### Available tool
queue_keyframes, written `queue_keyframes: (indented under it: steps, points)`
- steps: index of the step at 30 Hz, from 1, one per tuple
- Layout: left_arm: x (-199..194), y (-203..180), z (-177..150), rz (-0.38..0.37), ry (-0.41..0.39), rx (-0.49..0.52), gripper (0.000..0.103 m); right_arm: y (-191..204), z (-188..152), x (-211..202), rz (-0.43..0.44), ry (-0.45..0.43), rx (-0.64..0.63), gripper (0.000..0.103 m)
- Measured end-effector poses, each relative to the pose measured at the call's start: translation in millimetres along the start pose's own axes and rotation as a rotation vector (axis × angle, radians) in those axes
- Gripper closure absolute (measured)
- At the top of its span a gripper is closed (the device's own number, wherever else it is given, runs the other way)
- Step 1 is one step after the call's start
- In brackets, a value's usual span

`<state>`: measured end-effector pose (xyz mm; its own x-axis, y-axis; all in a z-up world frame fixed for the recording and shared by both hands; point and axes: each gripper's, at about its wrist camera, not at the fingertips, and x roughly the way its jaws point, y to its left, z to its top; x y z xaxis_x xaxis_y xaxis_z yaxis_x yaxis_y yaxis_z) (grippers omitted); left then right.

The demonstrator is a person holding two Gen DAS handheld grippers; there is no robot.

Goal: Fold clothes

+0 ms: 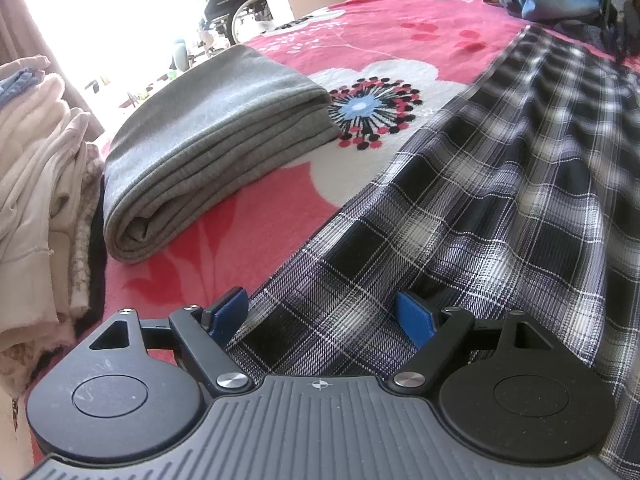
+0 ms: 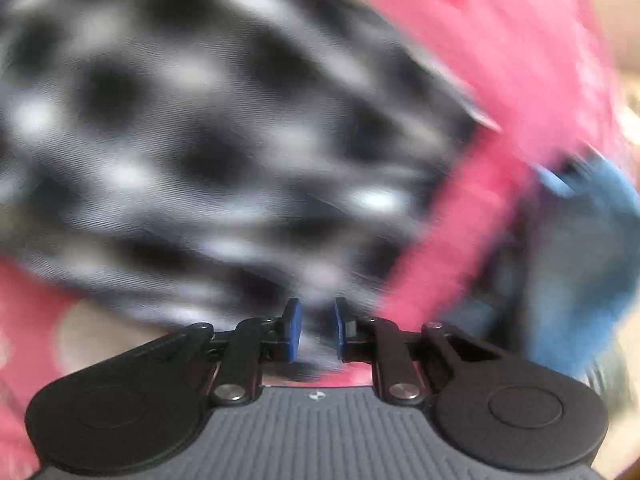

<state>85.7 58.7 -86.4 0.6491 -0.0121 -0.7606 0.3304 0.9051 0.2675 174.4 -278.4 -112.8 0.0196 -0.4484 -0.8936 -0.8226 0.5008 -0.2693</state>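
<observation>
Your left gripper (image 1: 320, 316) stands wide over the plaid garment (image 1: 460, 200), spread on the bed (image 1: 400, 28); your right gripper (image 2: 317, 330), narrowed, pads apart, could snag several layers near its edge.
</observation>
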Motion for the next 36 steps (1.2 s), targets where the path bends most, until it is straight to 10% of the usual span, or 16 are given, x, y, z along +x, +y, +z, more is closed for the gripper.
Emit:
queue_keyframes:
  steps: [5, 10, 21, 36]
  points:
    - [0, -1, 0, 0.007, 0.001, 0.003, 0.021, 26, -14, 60, -0.181, 0.248, -0.233, 0.088]
    - [0, -2, 0, 0.013, 0.001, 0.009, 0.021, 11, -21, 46, -0.264, 0.245, -0.240, 0.088]
    - [-5, -1, 4, 0.034, 0.001, 0.003, 0.022, 18, -14, -70, -0.404, -0.217, 0.026, 0.084]
    - [-33, 7, 19, 0.078, -0.061, -0.038, 0.022, 48, -131, -192, -0.260, -0.896, 0.857, 0.083]
